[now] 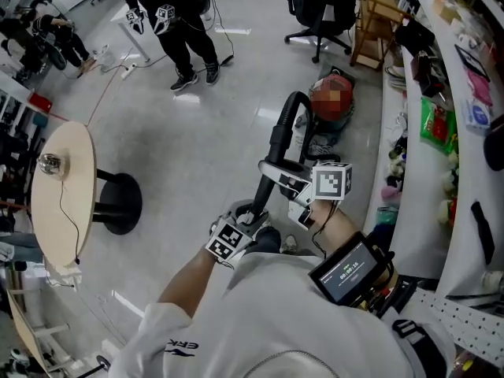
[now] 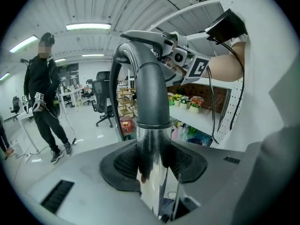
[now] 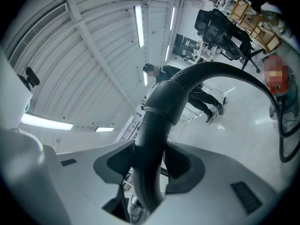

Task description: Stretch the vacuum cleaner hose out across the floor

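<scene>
In the head view the black vacuum hose [image 1: 281, 136] runs from the red vacuum cleaner [image 1: 331, 98] on the floor towards me. My left gripper [image 1: 247, 220] is shut on the shiny metal tube [image 2: 153, 182] just below the grey curved handle [image 2: 146, 74]. My right gripper [image 1: 296, 187] sits higher, shut on the dark hose cuff [image 3: 151, 139]. From that cuff the ribbed hose [image 3: 220, 72] arcs away to the red cleaner [image 3: 276, 75]. The right gripper's marker cube [image 2: 197, 67] shows behind the handle in the left gripper view.
A round wooden table [image 1: 64, 211] on a black base [image 1: 120, 204] stands at the left. A white counter [image 1: 423, 179] crowded with goods runs down the right. A person [image 1: 186, 24] with grippers stands at the back, near an office chair [image 1: 321, 6] and a wooden rack [image 1: 375, 27].
</scene>
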`<state>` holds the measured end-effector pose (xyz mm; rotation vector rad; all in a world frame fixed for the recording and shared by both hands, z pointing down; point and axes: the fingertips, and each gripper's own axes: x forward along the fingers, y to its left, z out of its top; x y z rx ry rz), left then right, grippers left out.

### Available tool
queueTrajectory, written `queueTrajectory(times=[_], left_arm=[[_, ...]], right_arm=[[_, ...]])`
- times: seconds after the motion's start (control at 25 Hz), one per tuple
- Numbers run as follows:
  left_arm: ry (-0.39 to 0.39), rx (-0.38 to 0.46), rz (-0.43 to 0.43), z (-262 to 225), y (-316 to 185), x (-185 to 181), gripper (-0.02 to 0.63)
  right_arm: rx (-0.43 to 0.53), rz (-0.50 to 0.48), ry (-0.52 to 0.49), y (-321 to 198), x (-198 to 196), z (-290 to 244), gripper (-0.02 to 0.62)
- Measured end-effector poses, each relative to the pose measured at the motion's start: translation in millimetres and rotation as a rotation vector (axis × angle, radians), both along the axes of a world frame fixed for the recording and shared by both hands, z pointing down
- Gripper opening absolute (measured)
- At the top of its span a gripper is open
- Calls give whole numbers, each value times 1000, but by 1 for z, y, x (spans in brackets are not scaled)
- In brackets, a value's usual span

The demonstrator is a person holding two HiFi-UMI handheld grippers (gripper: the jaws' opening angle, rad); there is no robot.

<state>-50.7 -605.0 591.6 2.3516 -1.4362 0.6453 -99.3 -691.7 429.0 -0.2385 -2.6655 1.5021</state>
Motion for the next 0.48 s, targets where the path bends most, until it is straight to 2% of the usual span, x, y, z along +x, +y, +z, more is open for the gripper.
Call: queueTrajectory(times=[0.48], left_arm=[[27, -37, 61, 8, 60, 13, 155]], right_arm=[[-48, 48, 13, 56, 8, 7, 189]])
